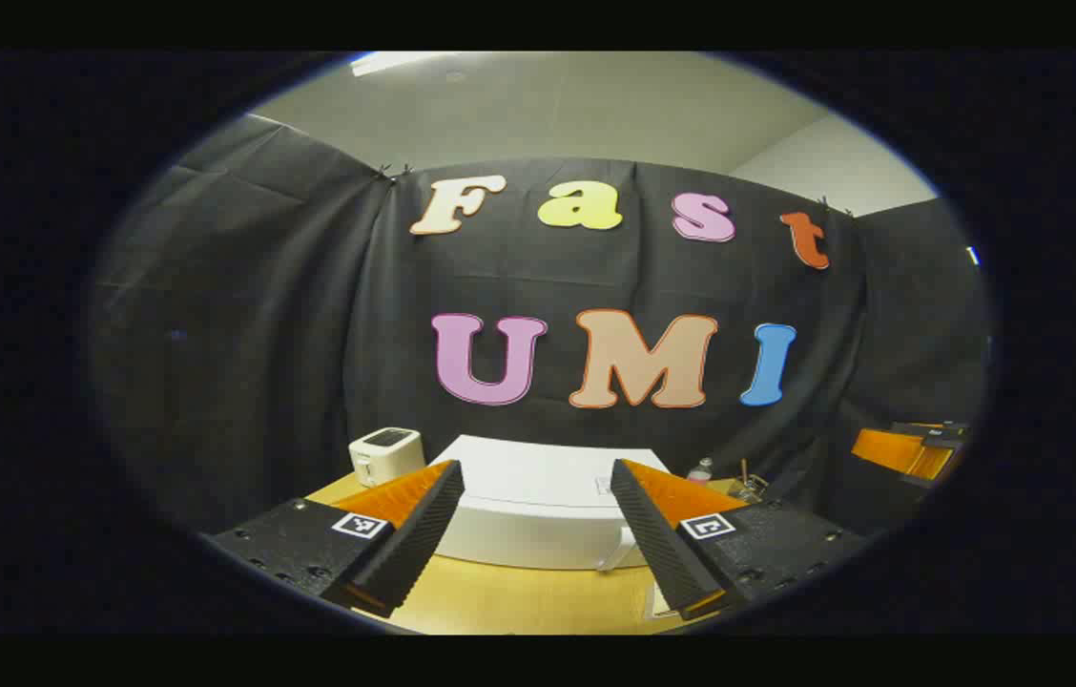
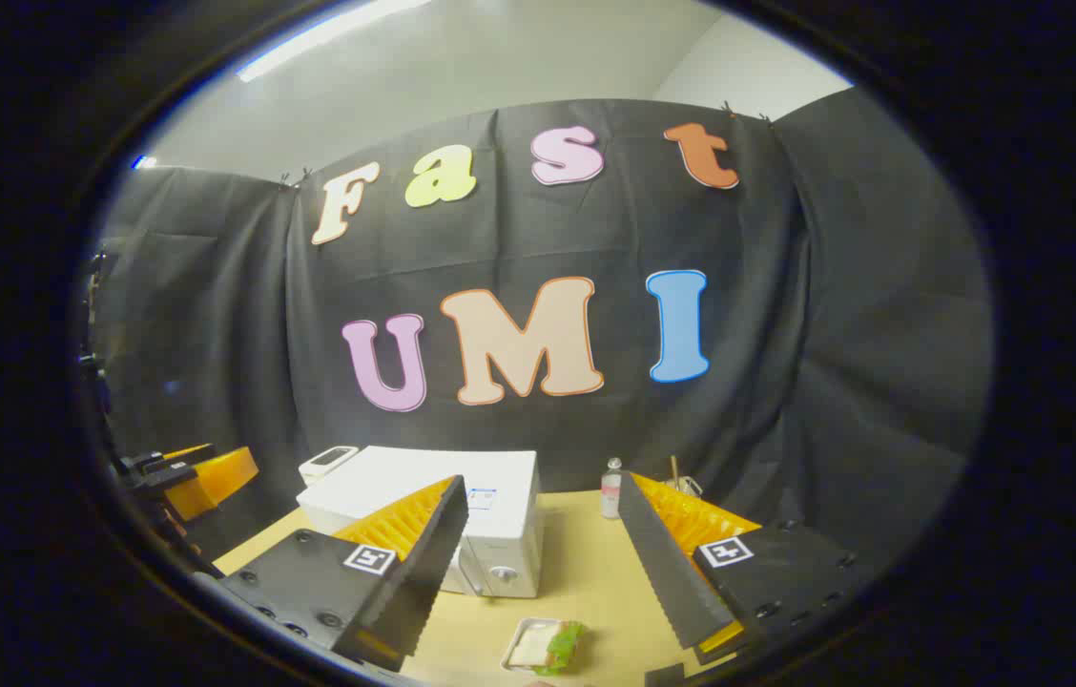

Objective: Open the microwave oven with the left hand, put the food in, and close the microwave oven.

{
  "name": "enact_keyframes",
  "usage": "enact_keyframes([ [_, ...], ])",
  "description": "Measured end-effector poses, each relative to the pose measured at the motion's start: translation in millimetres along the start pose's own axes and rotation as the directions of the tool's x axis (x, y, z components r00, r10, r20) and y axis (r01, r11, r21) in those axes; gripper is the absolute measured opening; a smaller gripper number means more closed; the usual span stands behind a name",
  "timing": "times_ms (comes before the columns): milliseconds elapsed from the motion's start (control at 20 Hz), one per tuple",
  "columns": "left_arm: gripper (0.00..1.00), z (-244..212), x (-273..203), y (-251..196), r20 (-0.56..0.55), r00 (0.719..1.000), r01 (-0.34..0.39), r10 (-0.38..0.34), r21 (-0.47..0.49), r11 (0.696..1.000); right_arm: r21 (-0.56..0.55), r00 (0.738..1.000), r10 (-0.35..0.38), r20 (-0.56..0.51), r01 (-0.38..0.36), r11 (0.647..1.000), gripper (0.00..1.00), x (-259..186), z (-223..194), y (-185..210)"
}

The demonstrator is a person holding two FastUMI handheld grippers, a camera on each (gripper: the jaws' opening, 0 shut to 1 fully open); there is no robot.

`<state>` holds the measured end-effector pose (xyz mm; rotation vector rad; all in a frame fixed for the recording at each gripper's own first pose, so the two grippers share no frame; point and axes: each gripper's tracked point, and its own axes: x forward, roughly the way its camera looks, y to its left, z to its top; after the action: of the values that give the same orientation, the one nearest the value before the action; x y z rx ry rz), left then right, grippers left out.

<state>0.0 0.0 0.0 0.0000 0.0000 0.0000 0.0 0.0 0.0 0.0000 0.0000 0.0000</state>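
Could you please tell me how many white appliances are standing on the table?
2: the microwave oven stands mid-table, door closed, and a small toaster-like appliance sits beside it at the far-left corner. Others may be hidden.

Wooden table (image 2: 586,572) carries a white microwave oven (image 2: 462,496) toward its far left, door shut. A small white appliance (image 1: 386,452) sits just left of it. Near edge: tray of food (image 2: 538,647); a small bottle (image 2: 611,489) stands far right.

A black cloth wall (image 2: 834,315) hangs behind a yellow wooden table (image 2: 586,572). Above the cloth there is a pale ceiling (image 1: 548,105) with a long bright light (image 2: 328,33).
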Motion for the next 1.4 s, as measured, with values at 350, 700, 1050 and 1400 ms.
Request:
enact_keyframes([
  [350, 0.92, 0, 6, -4, 0.0, 1.0, 0.002, -0.002, 0.016, 1.0, 0.004, 1.0, -0.006, 0.0, 0.006, 1.0, 0.92, 2, 3, -4],
  [700, 0.96, -7, 15, -24, -0.013, 0.999, 0.047, -0.047, -0.015, 0.999, -0.021, 0.999, -0.019, -0.026, 0.018, 1.0, 0.92, 8, -6, -12],
  [1050, 0.96, -48, 28, -47, -0.087, 0.989, 0.123, -0.119, 0.046, 0.991, 0.012, 0.997, -0.038, -0.062, 0.039, 0.999, 0.92, 12, -18, -20],
  [1400, 1.0, -142, 52, -76, -0.27, 0.943, 0.194, -0.193, -0.026, 0.981, 0.056, 0.991, -0.081, -0.109, 0.087, 0.995, 0.92, 12, -36, -35],
])
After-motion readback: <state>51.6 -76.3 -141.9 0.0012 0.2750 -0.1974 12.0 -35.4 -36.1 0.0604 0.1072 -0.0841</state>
